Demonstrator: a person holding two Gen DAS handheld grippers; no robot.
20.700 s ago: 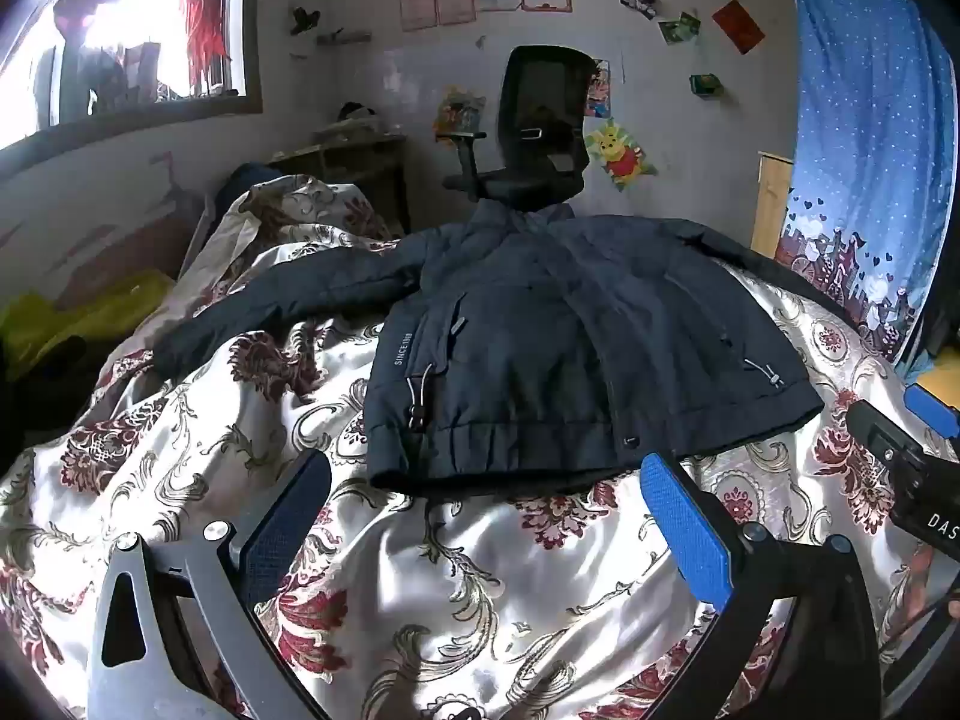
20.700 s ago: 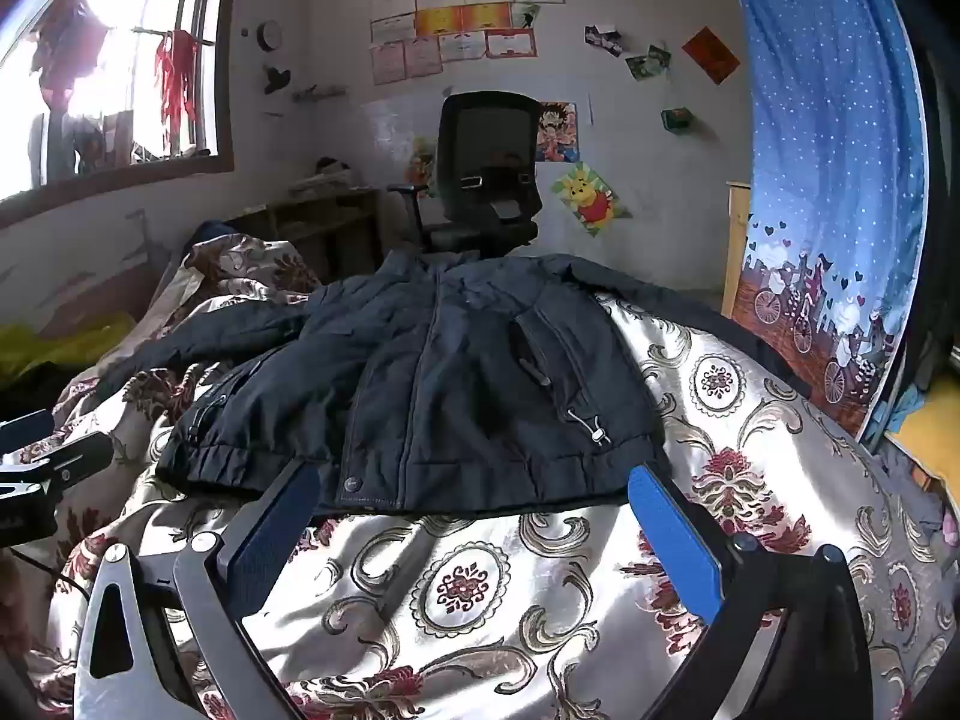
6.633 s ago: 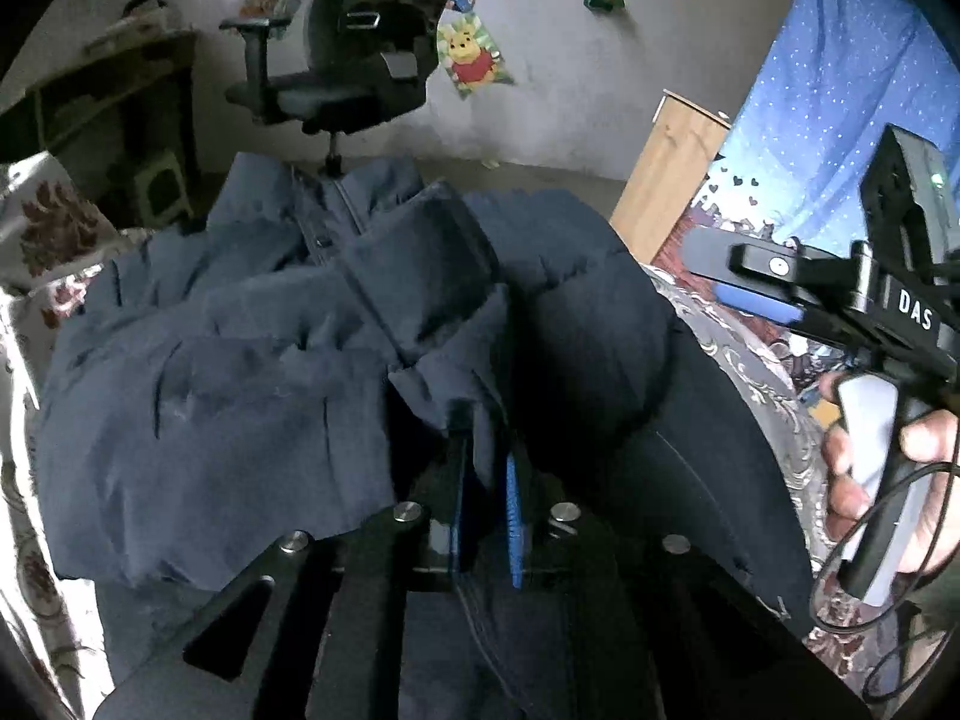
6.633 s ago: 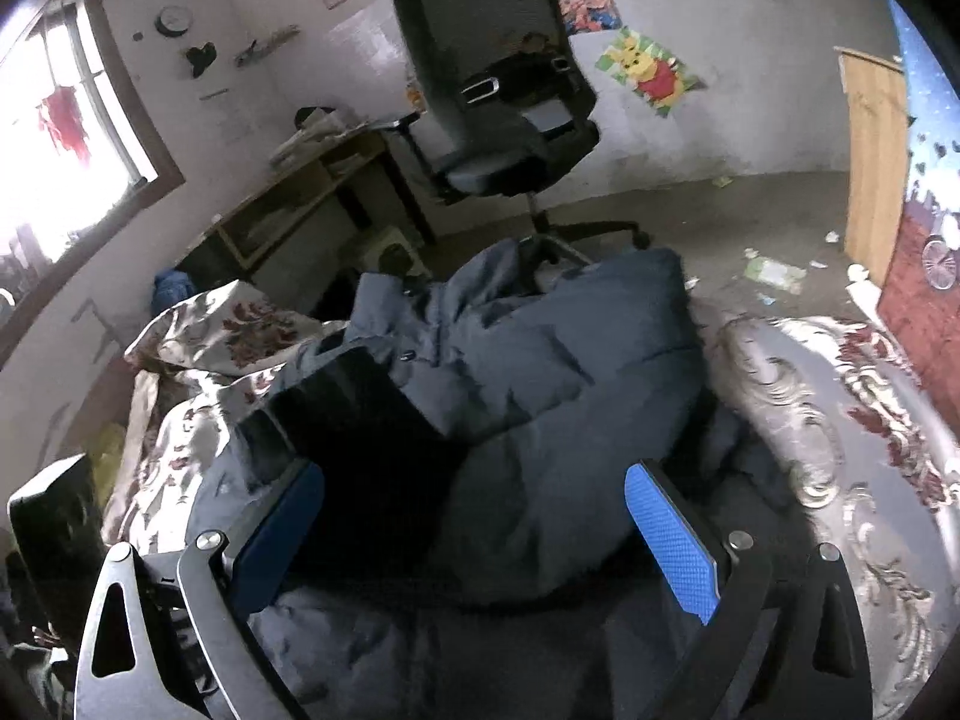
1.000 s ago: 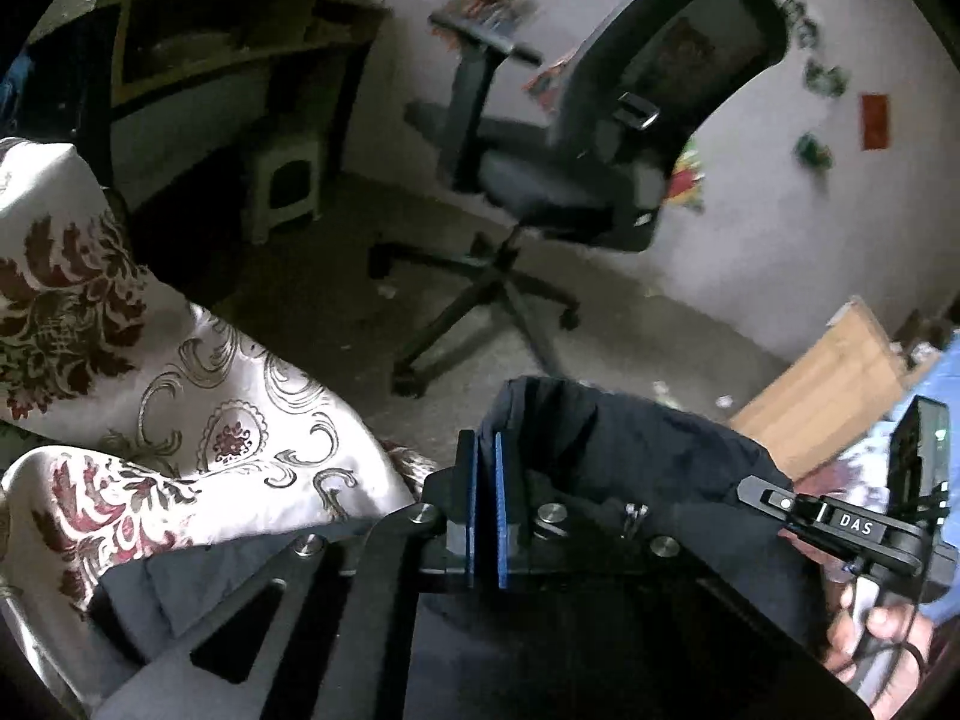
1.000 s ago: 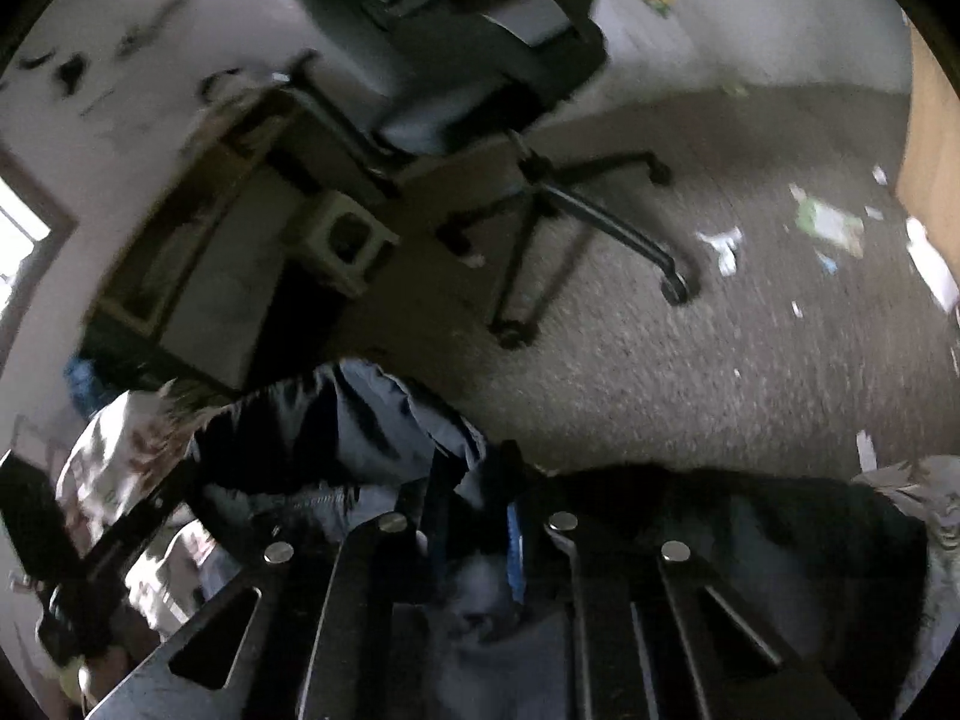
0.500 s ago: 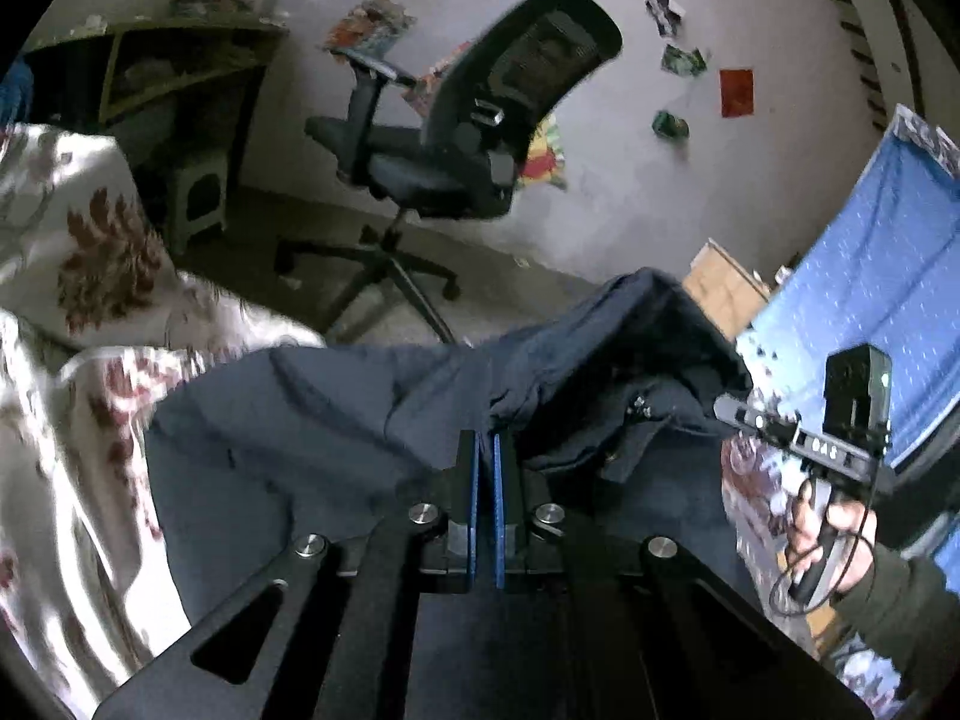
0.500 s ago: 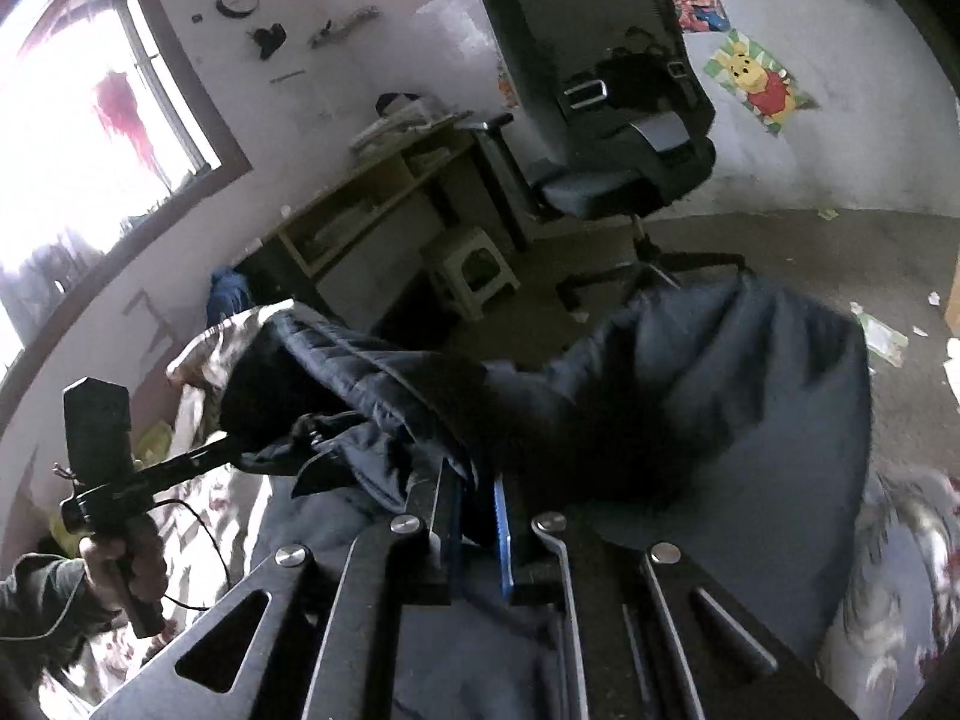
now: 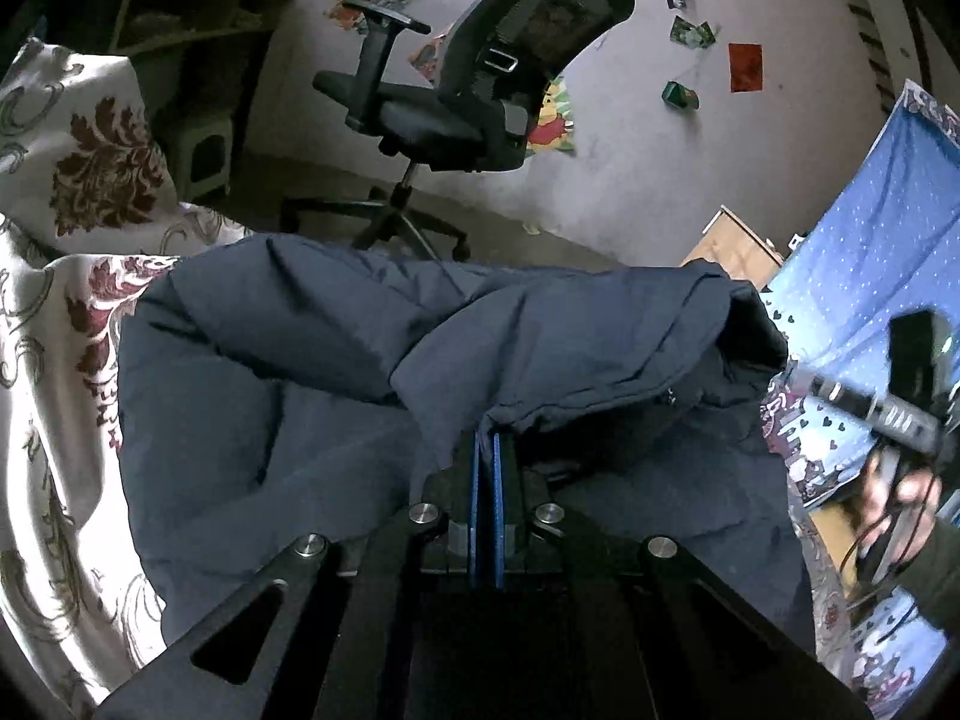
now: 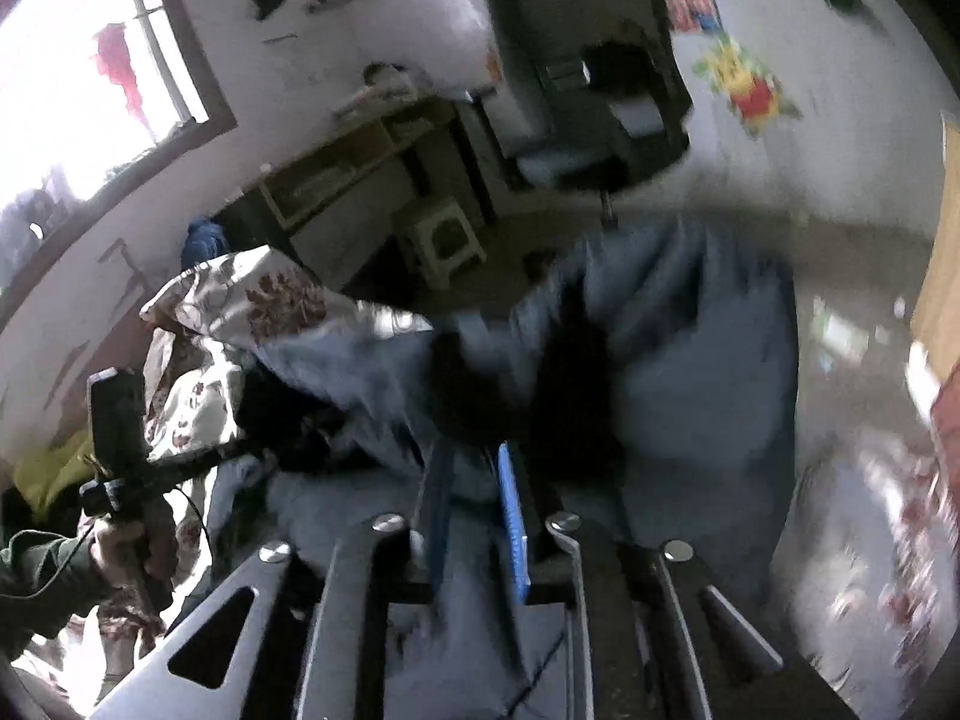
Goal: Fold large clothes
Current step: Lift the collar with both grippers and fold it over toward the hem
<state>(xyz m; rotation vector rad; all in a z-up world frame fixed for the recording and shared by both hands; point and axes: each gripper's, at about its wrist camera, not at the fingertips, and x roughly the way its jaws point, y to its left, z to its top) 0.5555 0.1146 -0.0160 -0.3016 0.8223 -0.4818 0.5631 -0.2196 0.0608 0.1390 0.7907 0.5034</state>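
Observation:
A dark navy padded jacket (image 9: 300,390) lies bunched on the floral bedspread (image 9: 60,360), its top layer folded over toward me. My left gripper (image 9: 486,444) is shut on the edge of that fold, blue pads pressed together. In the right wrist view the jacket (image 10: 690,390) is motion-blurred. My right gripper (image 10: 474,468) has its jaws opening, with a gap between the pads and dark fabric just off the tips. Each gripper shows in the other's view: the right gripper (image 9: 900,414) at the right edge, the left gripper (image 10: 120,420) at the left, both in a person's hands.
A black office chair (image 9: 480,90) stands on the floor beyond the bed's far edge, with a small stool (image 10: 444,240) and a desk (image 10: 348,168) to its left. A blue patterned curtain (image 9: 870,270) and a wooden board (image 9: 732,246) are at the right.
The right gripper's pads have parted and the jacket fold has slipped from between them. The left gripper stays shut on its fold and has shifted with it; the jacket lies flatter.

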